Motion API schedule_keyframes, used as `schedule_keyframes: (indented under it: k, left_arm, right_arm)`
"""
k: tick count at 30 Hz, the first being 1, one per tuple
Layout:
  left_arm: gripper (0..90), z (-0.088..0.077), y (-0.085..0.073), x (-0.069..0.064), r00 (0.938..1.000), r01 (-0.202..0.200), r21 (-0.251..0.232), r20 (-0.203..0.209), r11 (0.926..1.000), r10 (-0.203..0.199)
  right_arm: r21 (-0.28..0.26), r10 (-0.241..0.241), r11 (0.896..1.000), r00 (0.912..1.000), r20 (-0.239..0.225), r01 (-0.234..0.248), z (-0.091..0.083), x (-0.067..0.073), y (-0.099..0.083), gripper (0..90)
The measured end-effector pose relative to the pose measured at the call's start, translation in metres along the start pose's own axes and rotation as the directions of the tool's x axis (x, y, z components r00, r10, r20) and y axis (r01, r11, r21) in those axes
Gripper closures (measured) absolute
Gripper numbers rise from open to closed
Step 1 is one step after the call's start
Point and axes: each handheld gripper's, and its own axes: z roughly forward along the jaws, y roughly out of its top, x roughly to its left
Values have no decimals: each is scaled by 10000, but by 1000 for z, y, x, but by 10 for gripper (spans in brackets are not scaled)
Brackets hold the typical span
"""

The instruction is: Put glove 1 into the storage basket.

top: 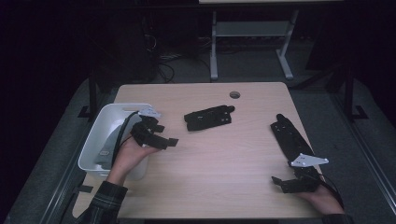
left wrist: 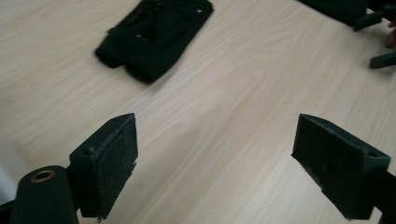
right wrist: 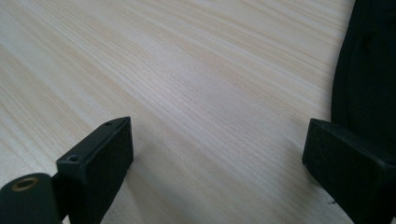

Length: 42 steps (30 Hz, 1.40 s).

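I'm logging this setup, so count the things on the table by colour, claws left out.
Black: 2, a pouch and a long strap
White: 1, a bin
Total: 3

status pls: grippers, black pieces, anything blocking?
Left gripper open, empty, beside white bin. Right gripper open, empty, near long black piece. Short black piece mid-table, untouched. Nothing between it and either gripper.
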Motion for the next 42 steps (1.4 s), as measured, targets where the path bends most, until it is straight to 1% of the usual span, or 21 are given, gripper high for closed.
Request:
schedule_keyframes:
  k: [1,2,4,5,6,7,9,15,17,18,21,23,24,26,29,31,32,34,38,39,42]
  left_arm:
    - [129,3,0,-4,10000,-56,-56,37,10000,56]
    - [128,7,0,-10,9994,-253,-165,228,9995,256]
    - [128,10,0,-14,9992,-249,-188,302,9995,255]
    - [128,12,-1,-16,9990,-308,-141,323,9994,312]
    - [128,14,-1,-20,9982,-488,-62,336,9988,490]
    - [128,17,-2,-22,9983,-449,-86,375,9990,452]
    - [129,23,-4,-29,9968,-679,72,425,9977,675]
    - [132,42,-17,-42,9939,-943,324,606,9950,922]
    - [132,47,-21,-44,9940,-957,328,573,9949,937]
    - [133,52,-27,-47,9933,-1061,363,503,9937,1042]
    - [132,57,-32,-49,9920,-1225,443,350,9915,1210]
    - [132,64,-40,-48,9933,-1091,447,432,9930,1071]
    - [132,64,-40,-48,9933,-1091,447,432,9930,1071]
    - [132,69,-48,-48,9909,-1345,574,174,9893,1337]
    - [132,72,-53,-47,9928,-1189,608,184,9910,1180]
    - [132,74,-58,-46,9904,-1359,803,-140,9875,1374]
    - [132,75,-61,-46,9859,-1623,966,-243,9820,1653]
    - [132,78,-65,-47,9872,-1553,1062,-206,9821,1583]
    - [130,82,-75,-49,9835,-1723,1155,-355,9782,1774]
    - [124,81,-77,-50,9815,-1804,1059,-455,9779,1860]
    - [124,80,-80,-51,9814,-1824,985,-429,9783,1873]
  right_arm:
    - [-5,-4,10000,10000,5,4,0,0,0,84]
    - [7,17,10000,10000,-2,-17,0,0,0,83]
    - [8,21,10000,10000,-3,-21,0,0,0,84]
    - [8,21,10000,10000,-3,-21,0,0,0,84]
    - [8,19,10000,10000,-3,-19,0,0,0,83]
    - [8,19,10000,10000,-3,-19,0,0,0,83]
    - [9,24,10000,10000,-3,-24,0,0,0,84]
    - [13,22,10000,10000,-2,-22,0,0,0,84]
    - [12,20,10000,10000,-1,-20,0,0,0,83]
    - [10,15,10000,10000,-13,-15,0,0,0,83]
    - [4,-71,10000,10000,-68,71,0,0,0,83]
    - [8,-71,10000,10000,-68,71,0,0,0,82]
    - [9,-72,10000,10000,-68,72,0,0,0,83]
    - [8,-73,10000,9999,-71,73,0,0,0,82]
    - [13,-55,10000,10000,-69,55,0,1,0,82]
    - [12,-52,10000,10000,-69,52,0,1,0,82]
    - [12,-52,10000,10000,-68,52,0,1,0,82]
    - [13,-53,10000,10000,-68,54,0,1,0,82]
    - [0,-63,10000,10000,-42,63,0,0,0,83]
    - [35,-37,10000,10000,-14,37,0,0,1,83]
    - [127,-31,9999,10000,-14,31,0,1,2,83]
